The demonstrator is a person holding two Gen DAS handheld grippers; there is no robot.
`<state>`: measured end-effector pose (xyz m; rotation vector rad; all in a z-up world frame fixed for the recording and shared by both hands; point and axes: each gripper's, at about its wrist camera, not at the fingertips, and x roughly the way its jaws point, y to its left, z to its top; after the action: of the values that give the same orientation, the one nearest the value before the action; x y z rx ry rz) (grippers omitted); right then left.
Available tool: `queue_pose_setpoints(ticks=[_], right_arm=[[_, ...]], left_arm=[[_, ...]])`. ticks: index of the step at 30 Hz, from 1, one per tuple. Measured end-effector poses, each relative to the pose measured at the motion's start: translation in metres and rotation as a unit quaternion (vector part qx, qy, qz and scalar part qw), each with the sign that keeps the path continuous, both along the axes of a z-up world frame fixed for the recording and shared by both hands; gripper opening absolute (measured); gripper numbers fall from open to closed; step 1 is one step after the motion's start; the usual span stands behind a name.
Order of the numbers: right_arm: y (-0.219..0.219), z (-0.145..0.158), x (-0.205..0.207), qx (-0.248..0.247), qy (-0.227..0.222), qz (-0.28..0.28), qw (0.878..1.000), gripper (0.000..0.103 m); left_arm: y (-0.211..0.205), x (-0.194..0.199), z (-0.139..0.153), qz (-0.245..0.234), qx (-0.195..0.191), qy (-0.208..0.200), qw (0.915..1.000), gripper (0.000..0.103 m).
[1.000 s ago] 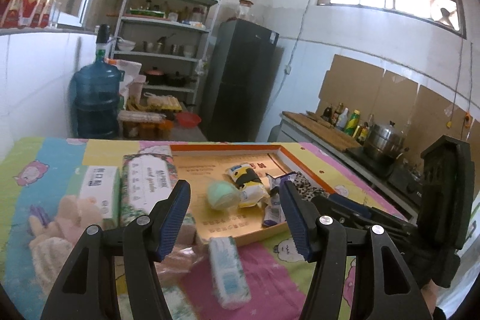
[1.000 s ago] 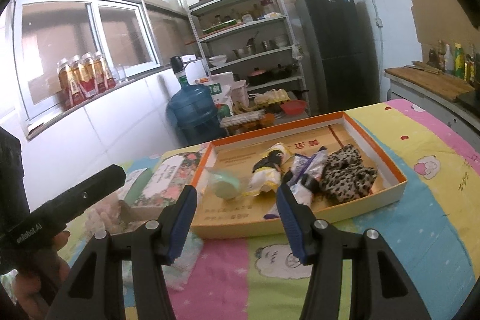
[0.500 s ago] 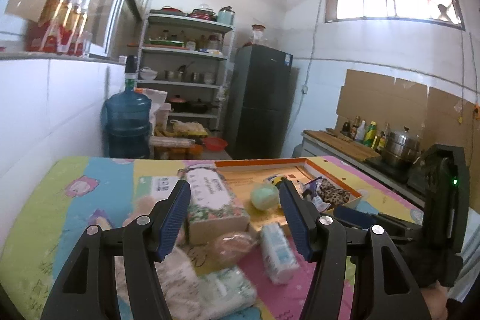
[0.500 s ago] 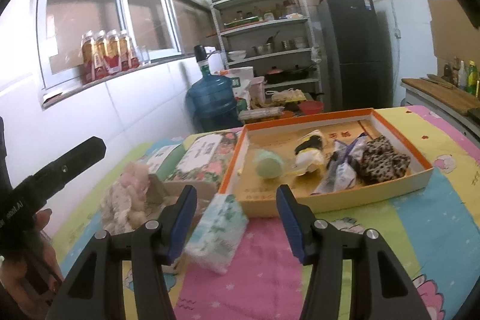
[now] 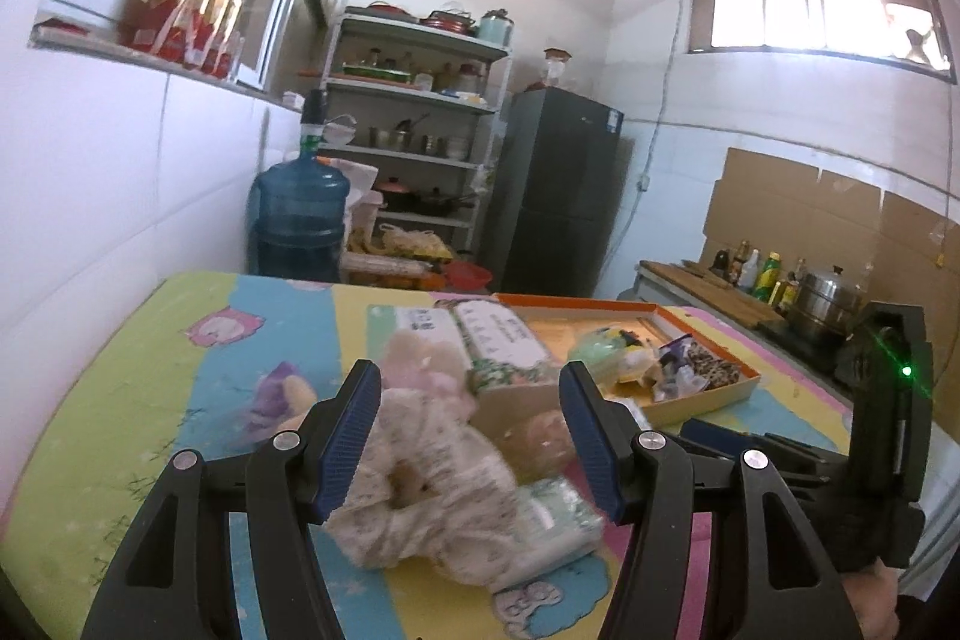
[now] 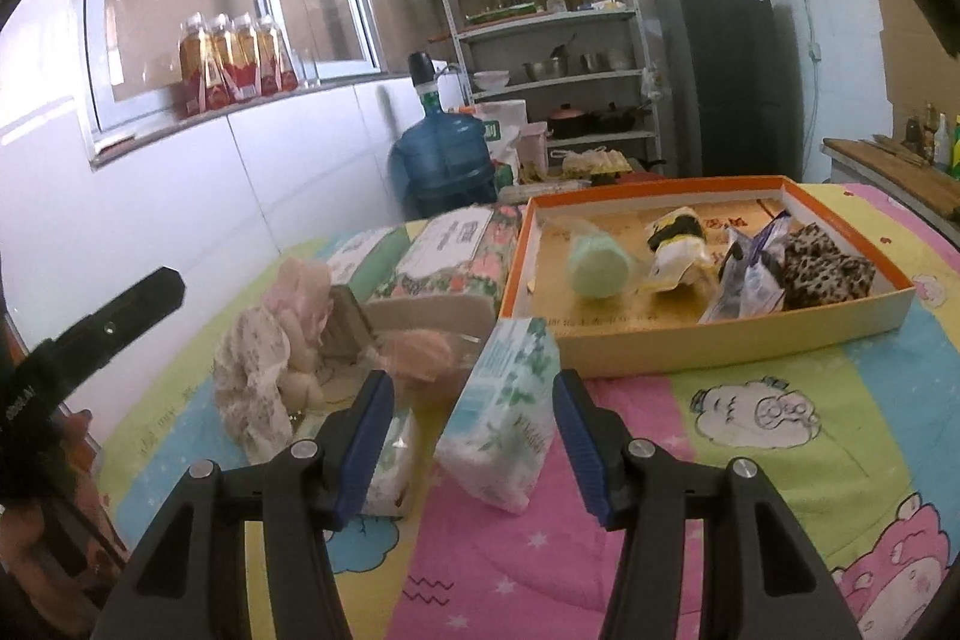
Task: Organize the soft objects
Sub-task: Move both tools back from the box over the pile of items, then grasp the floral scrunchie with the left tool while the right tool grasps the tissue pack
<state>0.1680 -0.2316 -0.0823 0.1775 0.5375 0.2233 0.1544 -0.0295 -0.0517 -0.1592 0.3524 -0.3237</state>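
Observation:
My left gripper [image 5: 471, 436] is open and hangs just above a heap of soft things: a cream lace cloth [image 5: 420, 484], a pink plush [image 5: 420, 358], a peach item in a clear bag [image 5: 540, 436] and a green tissue pack [image 5: 552, 520]. My right gripper [image 6: 474, 436] is open too. A white-green tissue pack [image 6: 510, 400] stands just beyond its fingers, untouched. The orange tray [image 6: 708, 340] holds a green round item [image 6: 600, 268], a yellow-black packet [image 6: 675, 244], purple packets [image 6: 750, 274] and a leopard cloth [image 6: 828, 271].
A floral tissue box [image 6: 456, 256] and a green one [image 6: 372, 262] lie left of the tray on the cartoon-print tablecloth [image 6: 780, 400]. A white tiled wall [image 6: 180, 196] runs along the table's left side. Beyond the far edge stand a water jug [image 6: 444, 154], shelves and a fridge.
Both views have swung left and drawn back from the tray. The heap of soft things now sits in front of both grippers. Neither pair of jaws has changed its width.

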Motion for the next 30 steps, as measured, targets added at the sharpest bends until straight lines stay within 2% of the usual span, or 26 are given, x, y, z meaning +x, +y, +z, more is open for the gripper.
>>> queue_pose_setpoints(ticks=[13, 22, 26, 30], right_arm=[[0.010, -0.027, 0.022, -0.038, 0.054, -0.039, 0.997, 0.055], [0.010, -0.031, 0.025, -0.038, 0.050, -0.022, 0.998, 0.055], [0.012, -0.032, 0.023, -0.044, 0.048, -0.018, 0.998, 0.044], [0.012, -0.032, 0.024, -0.039, 0.046, -0.014, 0.998, 0.043]], left_arm=[[0.023, 0.010, -0.021, 0.007, -0.002, 0.034, 0.9994, 0.064], [0.025, 0.023, -0.037, 0.005, 0.003, 0.072, 0.9974, 0.064], [0.023, 0.026, -0.044, 0.007, 0.006, 0.087, 0.9962, 0.064], [0.025, 0.032, -0.052, 0.015, 0.009, 0.107, 0.9941, 0.064]])
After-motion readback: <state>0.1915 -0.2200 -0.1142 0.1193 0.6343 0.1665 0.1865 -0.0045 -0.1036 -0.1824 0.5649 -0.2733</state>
